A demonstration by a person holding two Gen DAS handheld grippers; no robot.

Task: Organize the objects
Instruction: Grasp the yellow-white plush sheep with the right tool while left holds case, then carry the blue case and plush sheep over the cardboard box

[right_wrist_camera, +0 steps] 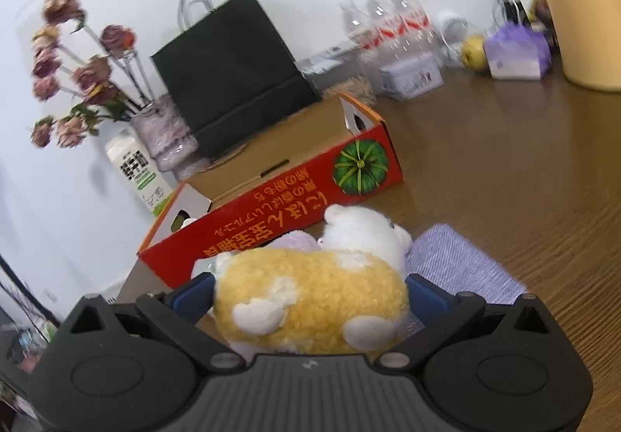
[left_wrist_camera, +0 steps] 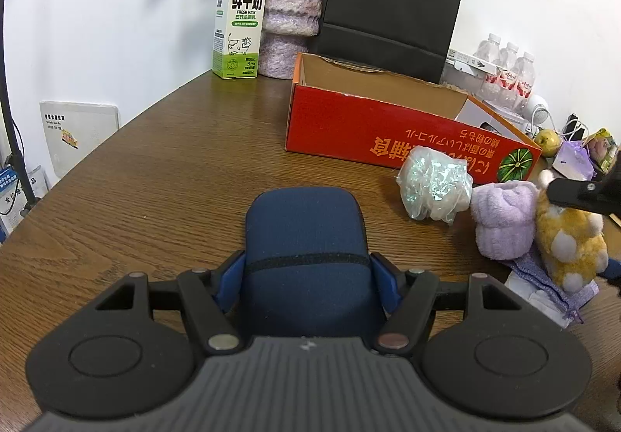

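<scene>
I see: navy pouch (left_wrist_camera: pixel 304 238) | yellow plush, white patches (right_wrist_camera: pixel 310 300) | red box, orange print, green pumpkin (left_wrist_camera: pixel 388 129) | lilac plush (left_wrist_camera: pixel 502 218) | black bag (left_wrist_camera: pixel 392 5)

You're facing a plain white wall (left_wrist_camera: pixel 116 24) behind a brown wood-grain worktop (left_wrist_camera: pixel 155 179). Light is soft and even, throwing faint shadows on the wall; a black stand pole (left_wrist_camera: pixel 7 82) rises at the worktop's left edge.

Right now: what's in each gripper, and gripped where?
Left gripper holds a blue case, pads on its two sides at the near end. Right gripper holds the yellow-and-white plush toy by the sides of its body.
</scene>
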